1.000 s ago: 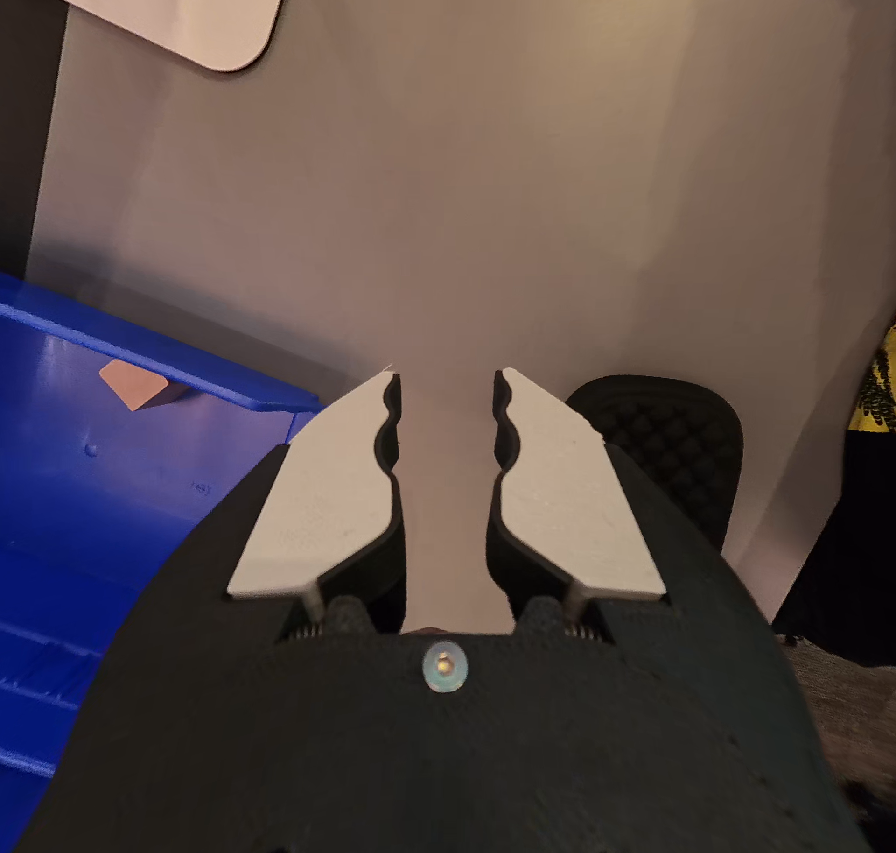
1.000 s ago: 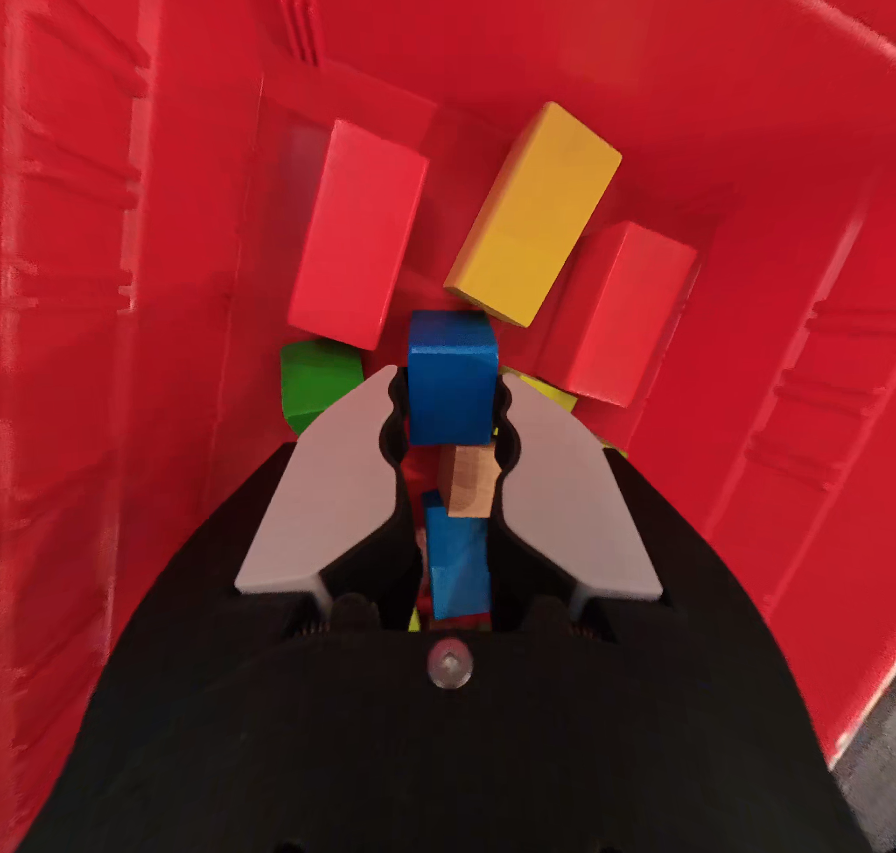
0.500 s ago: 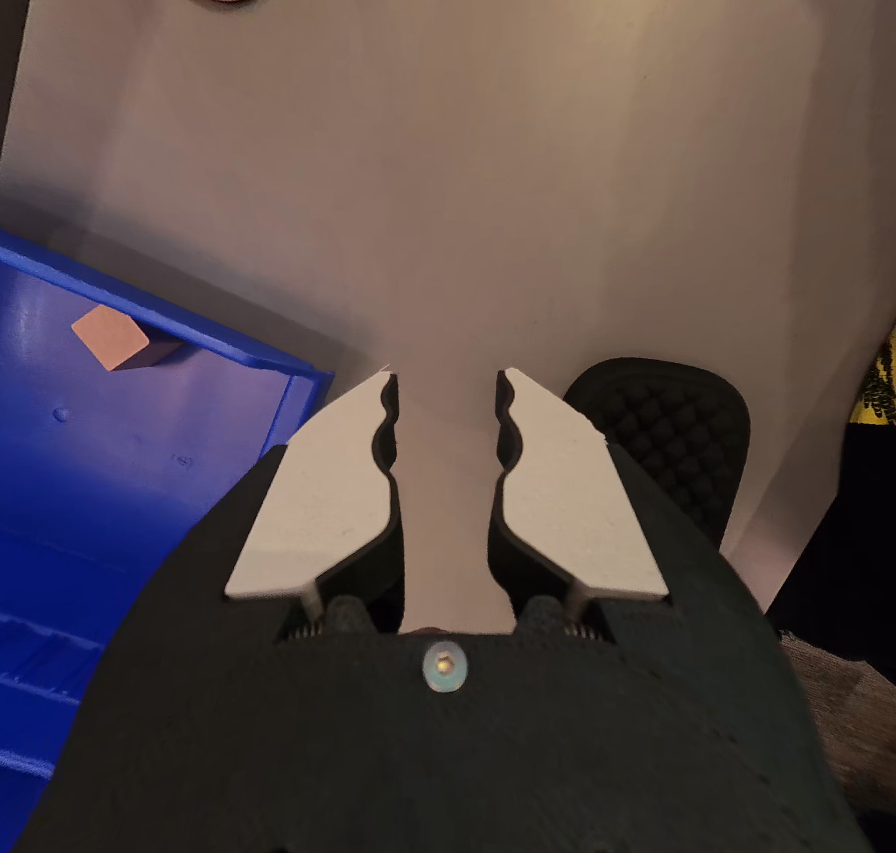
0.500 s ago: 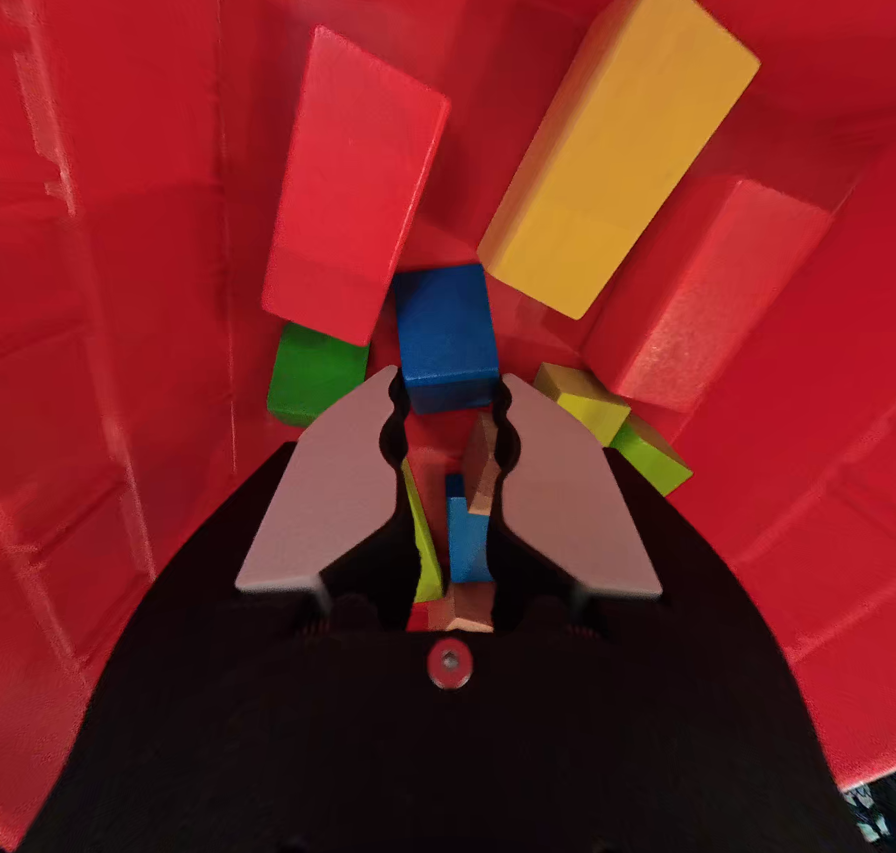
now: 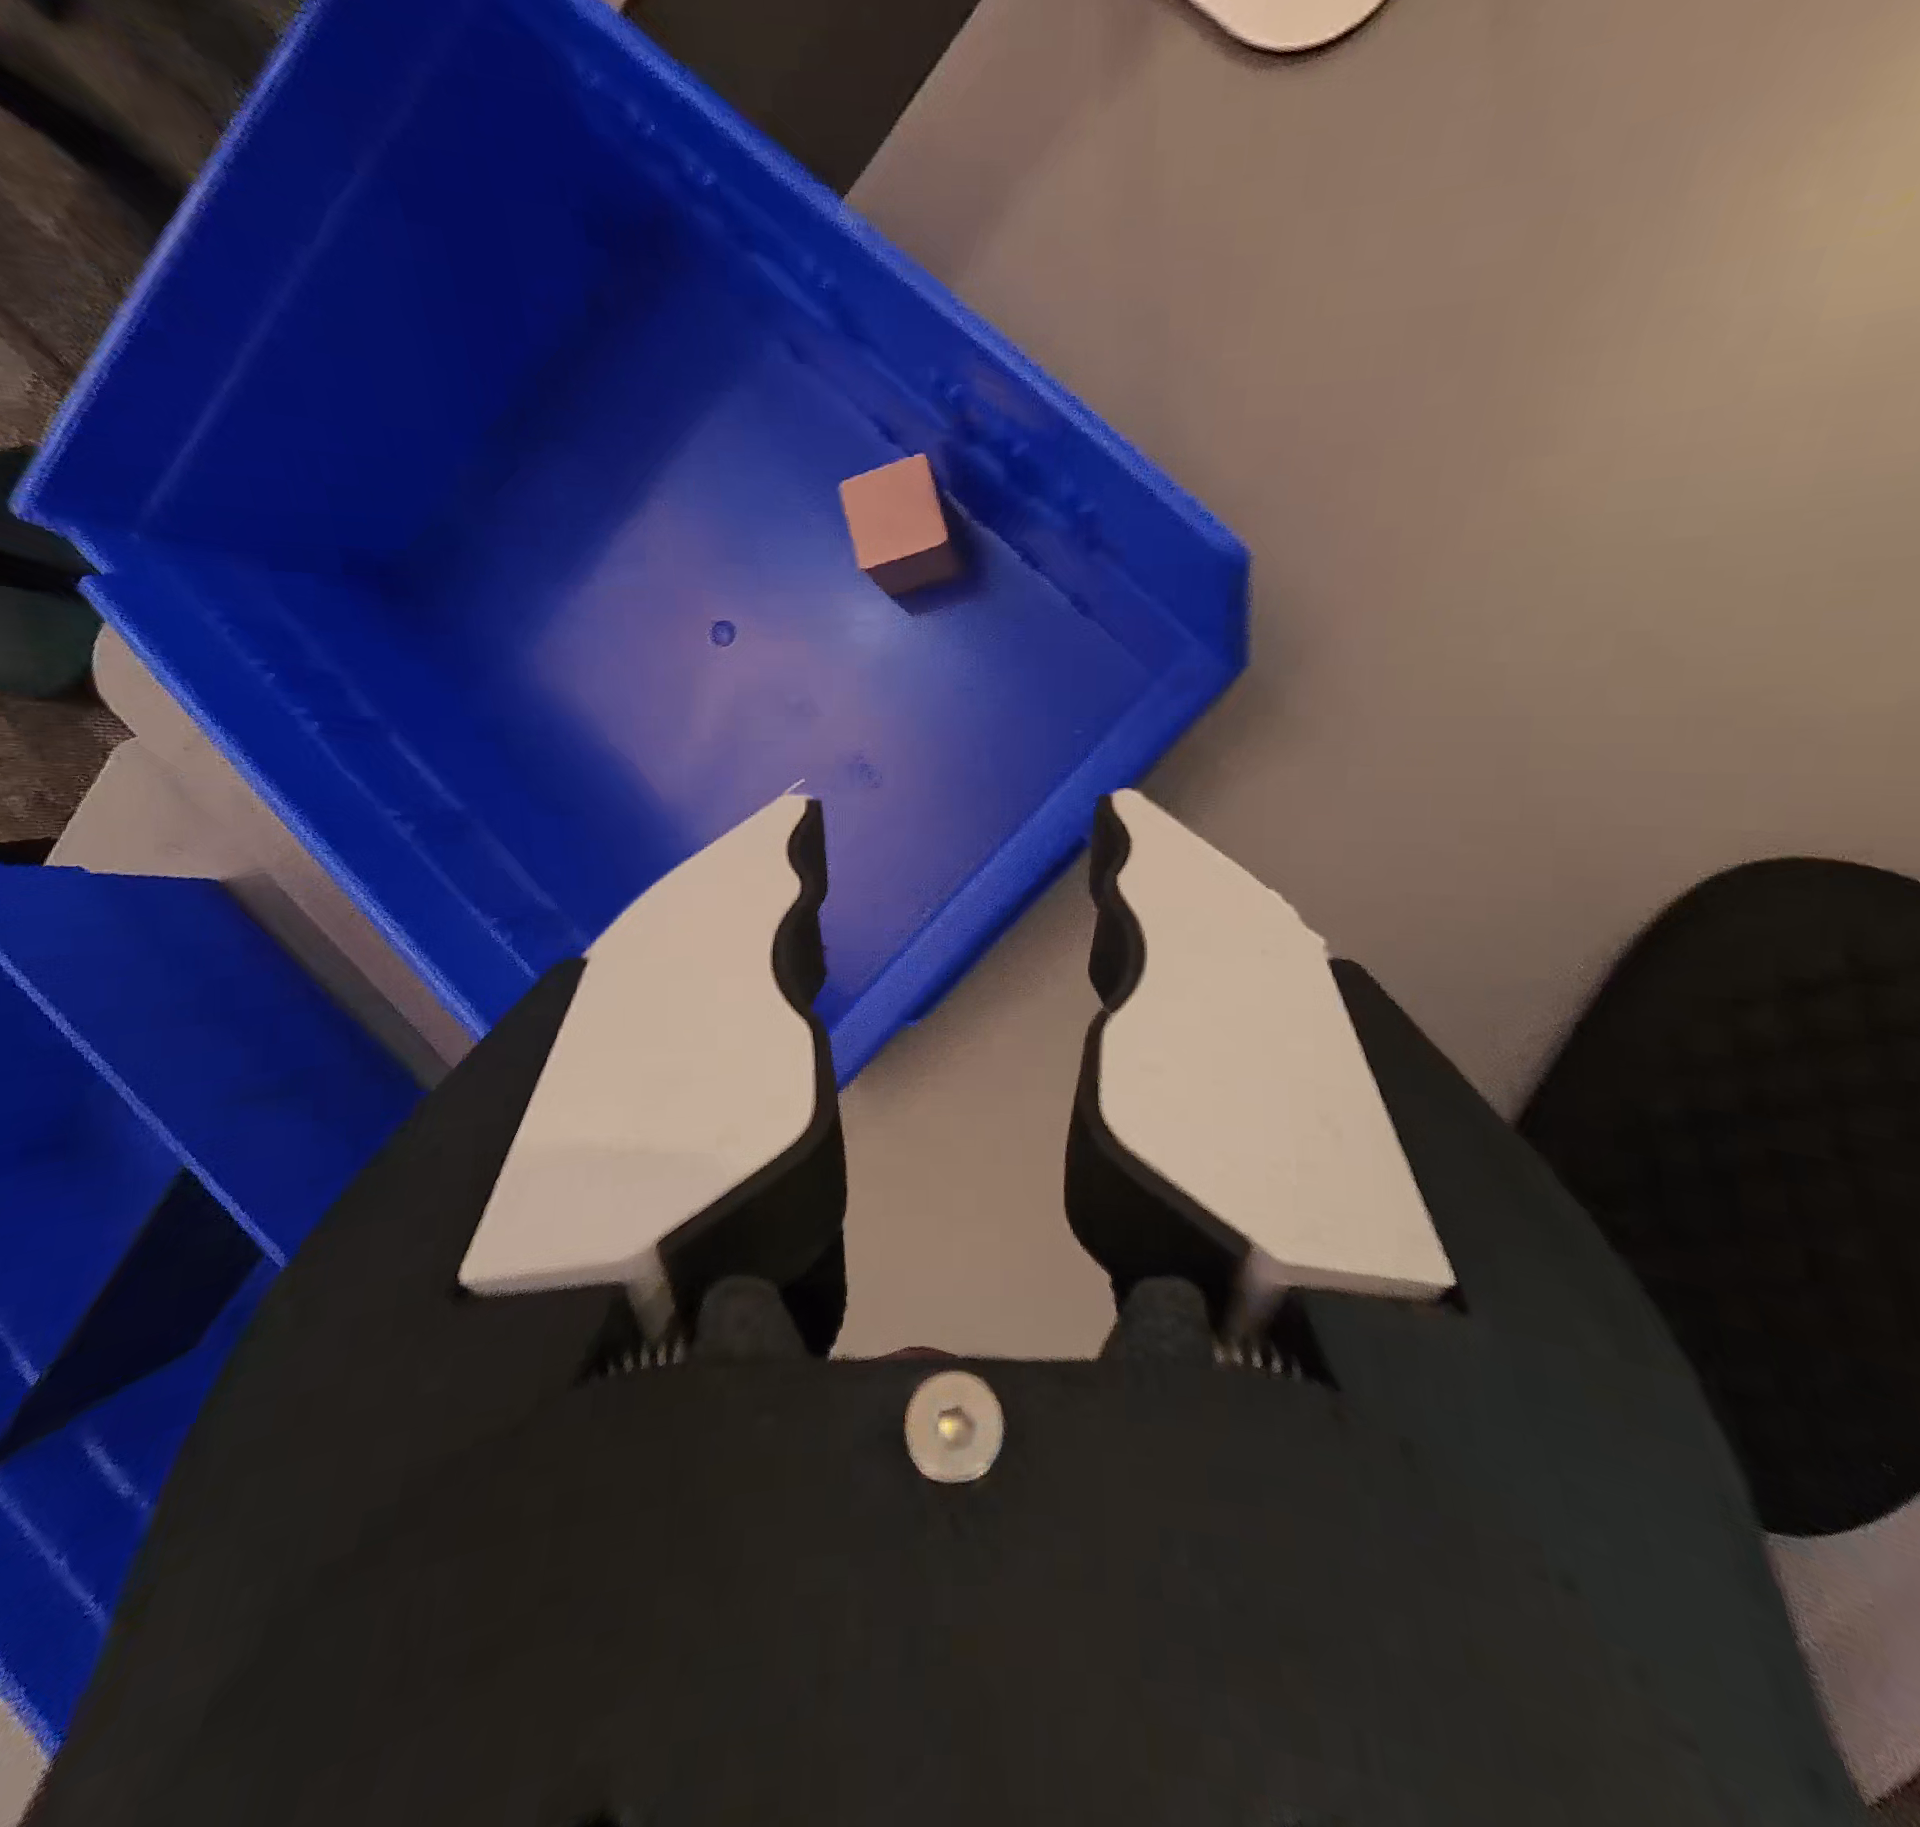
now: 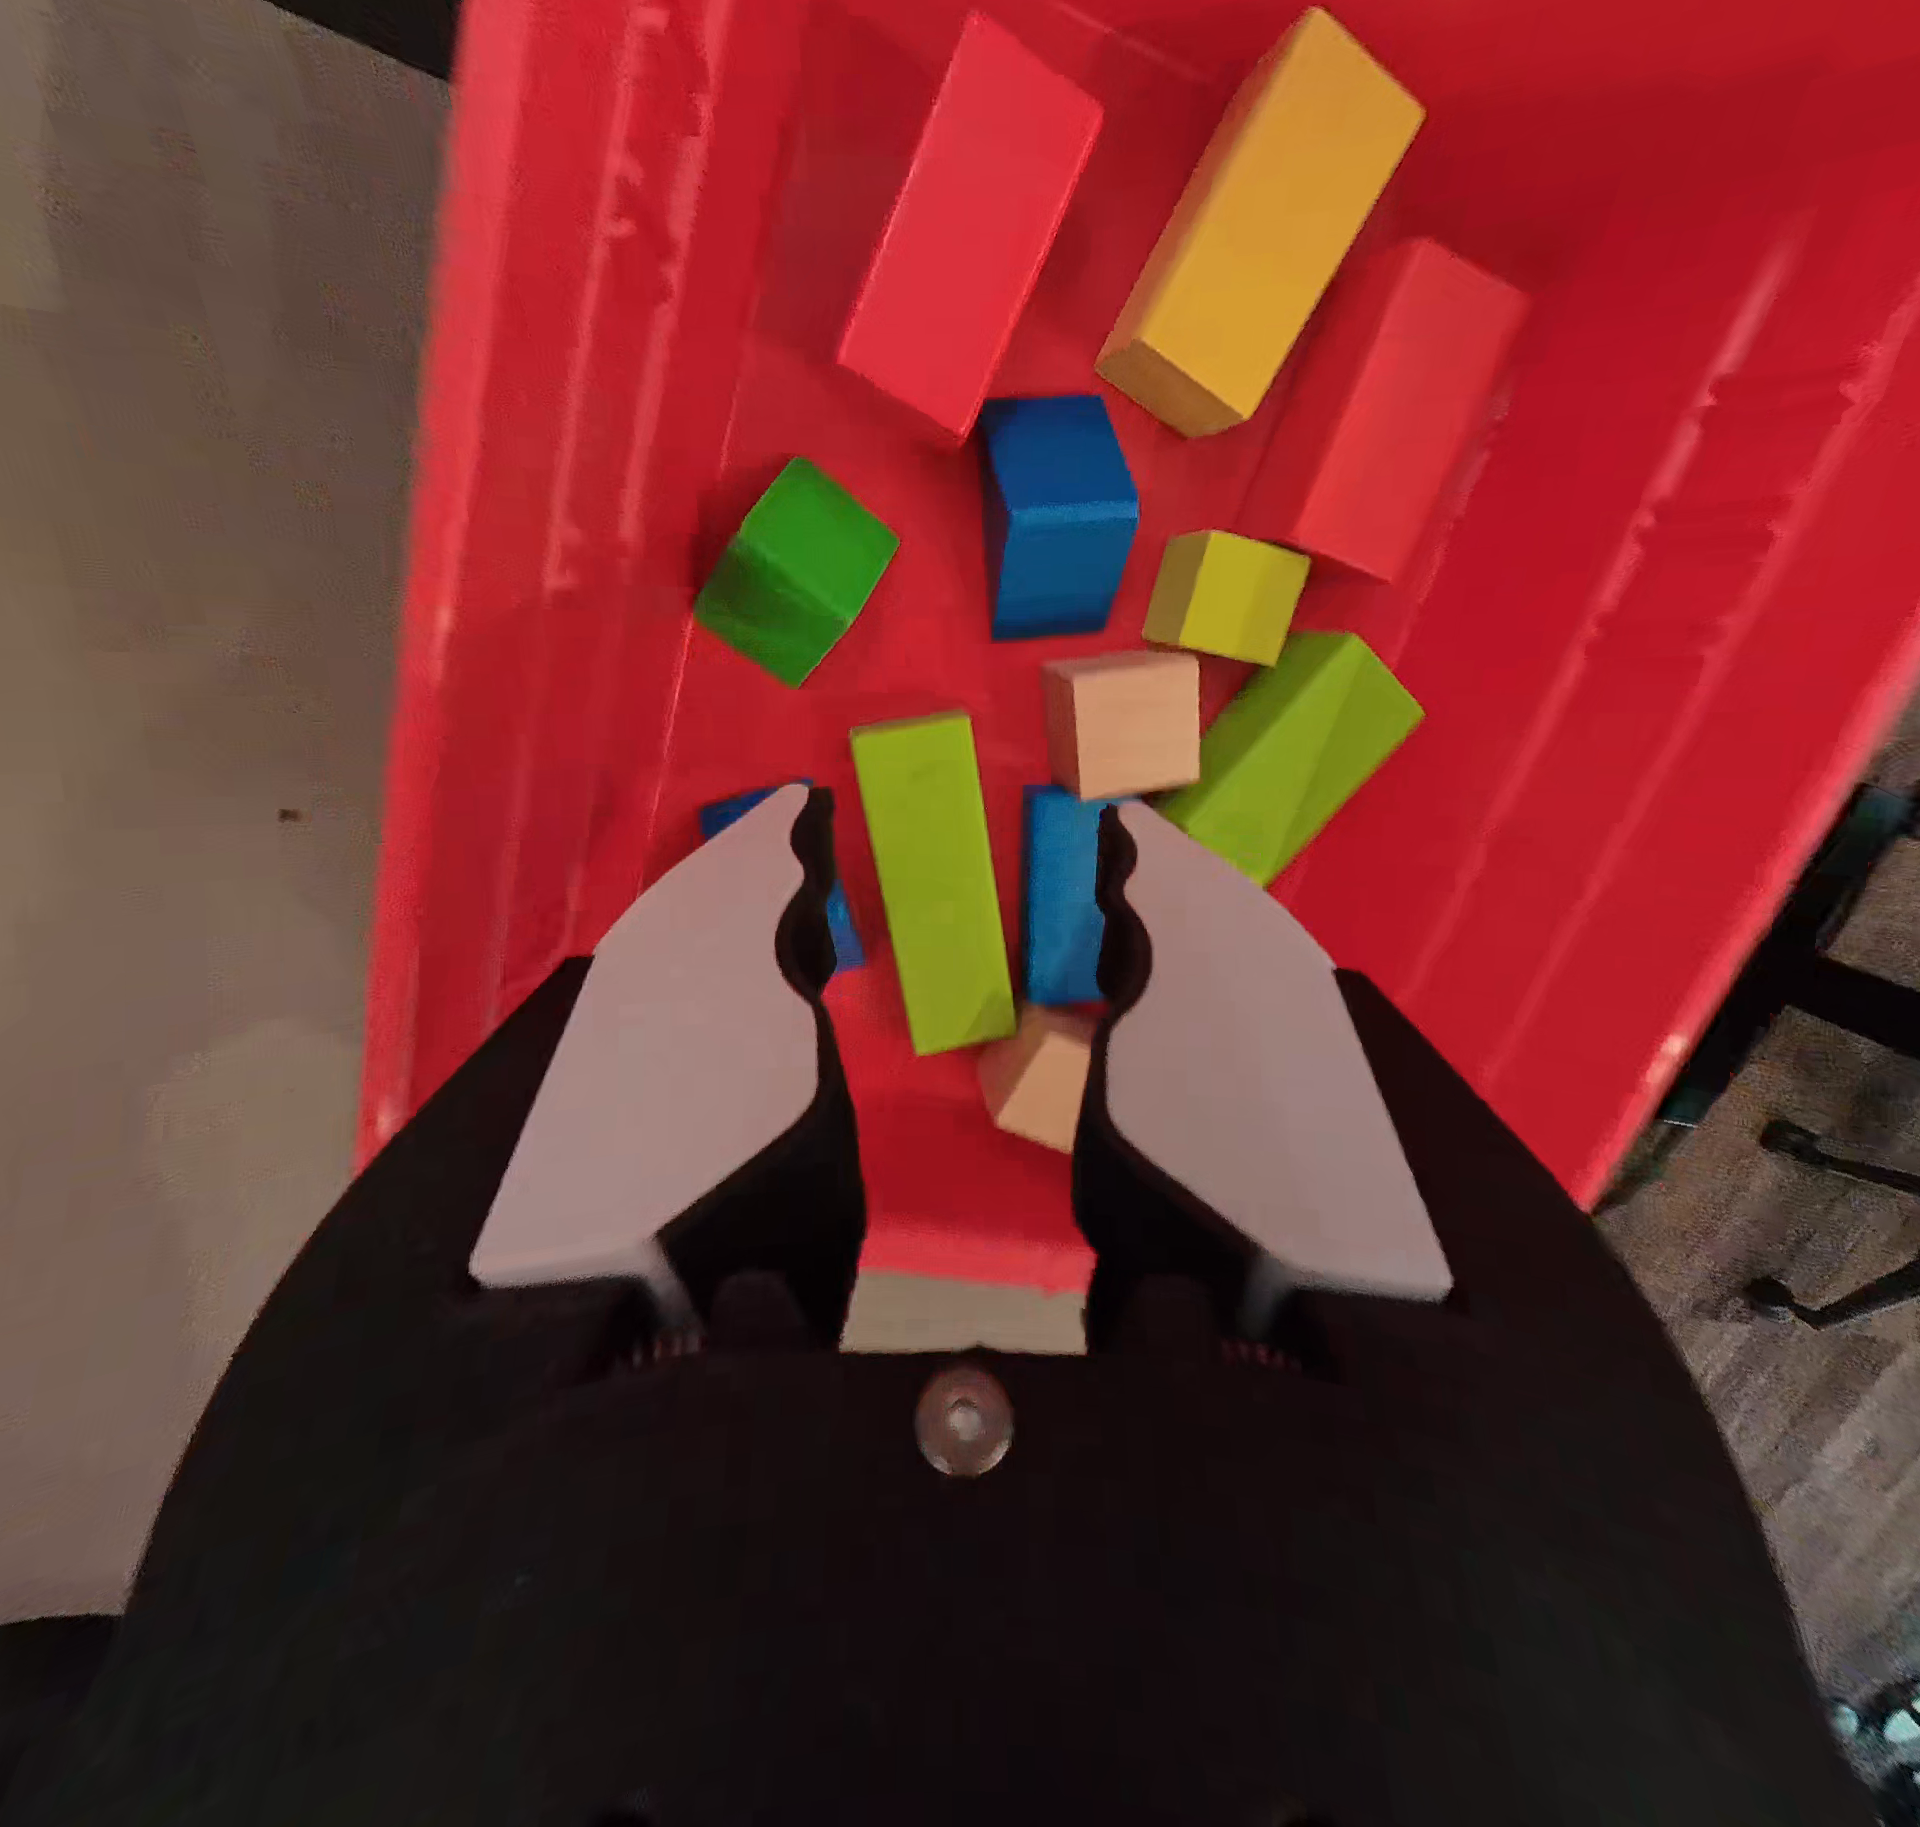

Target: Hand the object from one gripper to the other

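Below, red bin crowded with blocks, blue bin holding one cube

left wrist view: above, looking down into blue bin. right wrist view: above, down into red bin. shared: grey surface.

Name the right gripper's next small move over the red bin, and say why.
Probably lower the right gripper onto the lime block and close. Its jaws are open and hold nothing, and that block lies lengthwise between them in the red bin. The left gripper is open too, so nothing is ready to hand over.
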### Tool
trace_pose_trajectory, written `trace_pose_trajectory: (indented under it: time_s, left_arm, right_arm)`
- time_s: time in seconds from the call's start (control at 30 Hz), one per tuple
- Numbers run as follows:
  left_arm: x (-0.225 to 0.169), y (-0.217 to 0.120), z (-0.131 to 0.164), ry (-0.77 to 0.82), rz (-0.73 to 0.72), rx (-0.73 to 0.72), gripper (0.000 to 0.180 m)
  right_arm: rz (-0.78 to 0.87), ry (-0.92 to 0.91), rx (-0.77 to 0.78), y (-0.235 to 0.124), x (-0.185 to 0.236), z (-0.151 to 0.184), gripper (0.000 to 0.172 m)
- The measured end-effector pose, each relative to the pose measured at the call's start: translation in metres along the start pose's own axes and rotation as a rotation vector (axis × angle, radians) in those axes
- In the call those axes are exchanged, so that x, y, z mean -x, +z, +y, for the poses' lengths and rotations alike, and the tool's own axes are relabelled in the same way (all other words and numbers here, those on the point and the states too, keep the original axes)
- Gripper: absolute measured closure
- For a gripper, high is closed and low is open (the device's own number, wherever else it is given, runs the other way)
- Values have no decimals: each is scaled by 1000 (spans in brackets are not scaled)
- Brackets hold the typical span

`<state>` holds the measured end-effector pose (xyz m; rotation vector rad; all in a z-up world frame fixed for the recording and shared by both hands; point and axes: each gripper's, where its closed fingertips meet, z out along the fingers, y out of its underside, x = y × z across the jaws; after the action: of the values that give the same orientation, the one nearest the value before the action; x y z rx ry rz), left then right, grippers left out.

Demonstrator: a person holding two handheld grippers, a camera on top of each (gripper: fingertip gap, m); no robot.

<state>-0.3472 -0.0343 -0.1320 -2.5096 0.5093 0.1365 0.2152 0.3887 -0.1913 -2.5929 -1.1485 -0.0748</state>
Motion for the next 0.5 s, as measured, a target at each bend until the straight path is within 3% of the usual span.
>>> trace_pose_trajectory:
  time_s: [0.03, 0.17, 0.33, 0.47, 0.5]
  left_arm:
    - [8, 4, -1, -7, 4, -10, 132]
    - [21, 41, -16, 105, 74, -28, 127]
    - [38, 122, -10, 480, 36, 147, 108]
    - [33, 164, -10, 594, 142, 166, 121]
    - [27, 168, -10, 608, 189, 167, 133]
  right_arm:
    - [16, 4, -20, -10, 1, 4, 126]
    - [25, -8, -89, -44, 26, 20, 126]
    - [54, -87, -152, -82, 77, 42, 126]
    - [36, -158, -245, -118, 131, 48, 127]
    - [36, -175, -263, -126, 142, 50, 128]
